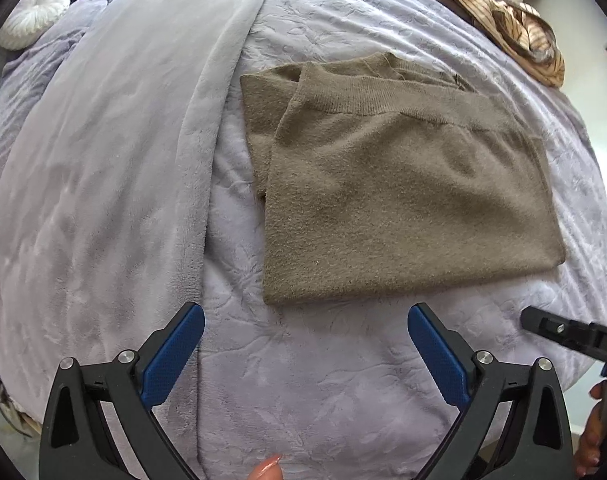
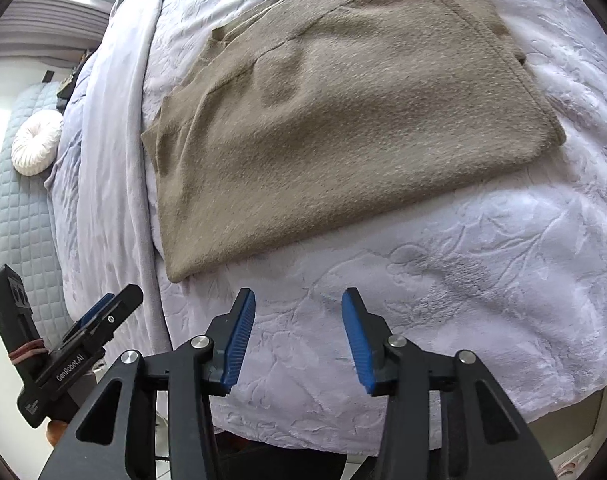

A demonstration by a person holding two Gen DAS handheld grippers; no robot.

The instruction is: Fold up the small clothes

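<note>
Both my left claw (image 1: 306,312) and right claw (image 2: 298,300) released, empty, near the folded sweater (image 1: 399,196) on the bed (image 1: 343,360); next fold needs both near-edge corners gripped evenly

Your right gripper (image 2: 297,336) hangs over the blanket (image 2: 443,280) near the bed's front edge, jaws apart with nothing between them. The folded sweater (image 2: 323,120) lies flat just beyond. Your left gripper (image 2: 103,316) shows at the left edge.
</note>
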